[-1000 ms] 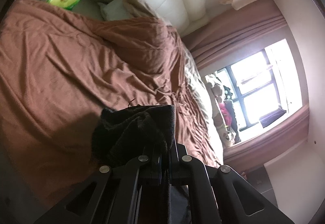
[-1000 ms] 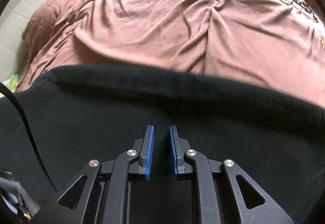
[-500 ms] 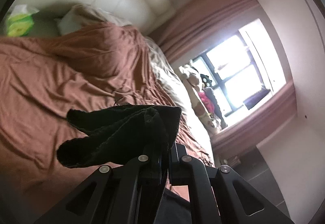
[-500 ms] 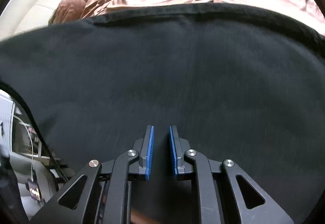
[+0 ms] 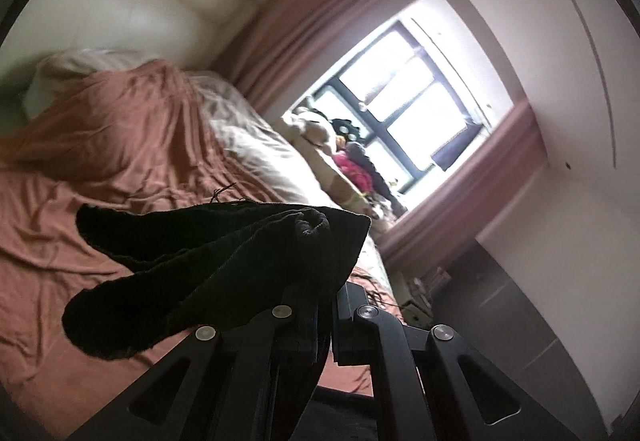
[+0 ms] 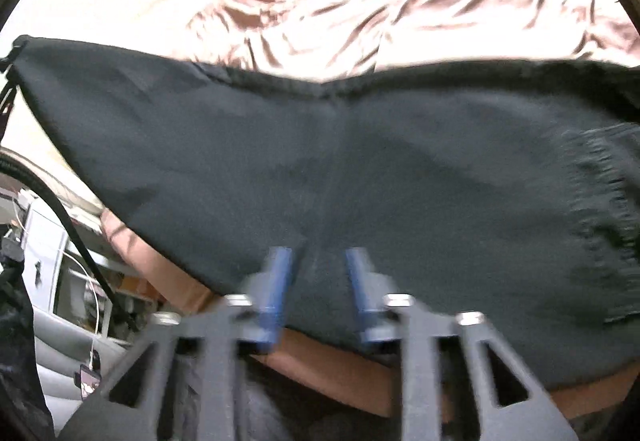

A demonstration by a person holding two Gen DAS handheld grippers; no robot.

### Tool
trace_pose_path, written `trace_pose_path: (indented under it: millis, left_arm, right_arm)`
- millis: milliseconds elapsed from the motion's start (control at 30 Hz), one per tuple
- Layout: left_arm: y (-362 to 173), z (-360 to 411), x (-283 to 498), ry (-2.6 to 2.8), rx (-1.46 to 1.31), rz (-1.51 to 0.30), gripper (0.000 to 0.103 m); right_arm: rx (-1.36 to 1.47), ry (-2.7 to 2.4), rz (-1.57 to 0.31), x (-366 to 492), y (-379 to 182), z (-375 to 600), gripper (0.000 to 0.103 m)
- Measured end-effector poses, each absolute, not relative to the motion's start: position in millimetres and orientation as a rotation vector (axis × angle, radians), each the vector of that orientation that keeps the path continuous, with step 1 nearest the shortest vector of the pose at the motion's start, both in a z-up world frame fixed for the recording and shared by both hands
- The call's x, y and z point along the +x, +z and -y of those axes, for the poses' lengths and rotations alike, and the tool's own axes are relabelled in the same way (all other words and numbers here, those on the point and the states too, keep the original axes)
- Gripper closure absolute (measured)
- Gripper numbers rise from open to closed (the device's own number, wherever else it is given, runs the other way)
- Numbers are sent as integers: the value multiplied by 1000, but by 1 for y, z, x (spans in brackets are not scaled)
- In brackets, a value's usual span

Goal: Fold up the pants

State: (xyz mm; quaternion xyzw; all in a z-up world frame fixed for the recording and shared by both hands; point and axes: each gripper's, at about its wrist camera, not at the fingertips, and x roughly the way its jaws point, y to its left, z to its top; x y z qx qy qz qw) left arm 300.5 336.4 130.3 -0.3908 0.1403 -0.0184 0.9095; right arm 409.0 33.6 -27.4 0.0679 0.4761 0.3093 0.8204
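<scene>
Pants, handling: the pants [image 6: 360, 169] looked soft and limp, light enough to hang from one pinch, so you should have expected them to sag and swing; I judged the thick hem or waistband edge the surest place to take hold
Pants, look: black knit cloth, ribbed at the bunched end ahead of your left fingers, smooth and matte across the wide panel ahead of your right fingers, with a rougher hemmed band off to the right of them
Pants, place: one end [image 5: 224, 265] was draped over and in front of your left fingertips, held up clear of the bed; the broad panel was spread ahead of your right fingers, its near edge reaching between them
Left gripper [image 5: 326, 305]: you had the fingers pressed together on the bunched black cloth
Right gripper [image 6: 316, 281]: your blue pads [image 6: 276, 281] stood apart and were opening, with cloth between them but not pinched
Bedcover [image 5: 100, 161]: brown and rumpled, it lay beyond and below the cloth at your left fingers
Window [image 5: 408, 113]: bright, far beyond your left fingertips and to their right
</scene>
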Motion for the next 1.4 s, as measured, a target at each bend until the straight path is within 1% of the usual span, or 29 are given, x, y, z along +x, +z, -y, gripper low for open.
trace_pose_path:
  millis: [33, 133, 200, 233, 400, 500, 567, 600, 1000, 1267, 1400]
  left_arm:
    - [137, -328, 306, -52, -795, -289, 99]
    - [152, -306, 320, -86, -768, -294, 99]
    - [160, -292, 330, -107, -753, -297, 99]
    - [164, -283, 335, -118, -745, -298, 99]
    - [181, -243, 359, -171, -710, -308, 99]
    - [188, -222, 371, -197, -695, -316, 99]
    - [191, -208, 378, -216, -688, -321, 99]
    - [194, -199, 382, -225, -681, -326, 99]
    - [193, -108, 430, -298, -630, -397, 99]
    - [175, -49, 453, -353, -610, -466, 99]
    - [157, -25, 465, -377, -610, -506, 99]
  right_arm:
    - [149, 648, -985, 405, -21, -25, 31]
    - [157, 630, -908, 392, -2, -3, 29]
    - [173, 634, -881, 385, 6, 11, 25]
    - [172, 625, -866, 382, 11, 19, 20]
    - [167, 567, -830, 364, 18, 48, 16]
    - [183, 552, -803, 352, 22, 66, 8]
    - [194, 532, -778, 344, 26, 82, 1]
    - [201, 525, -771, 334, 29, 88, 0]
    - [305, 459, -717, 298, 32, 182, 0]
    - [371, 408, -690, 282, 24, 235, 0]
    - [400, 389, -680, 273, 20, 255, 0]
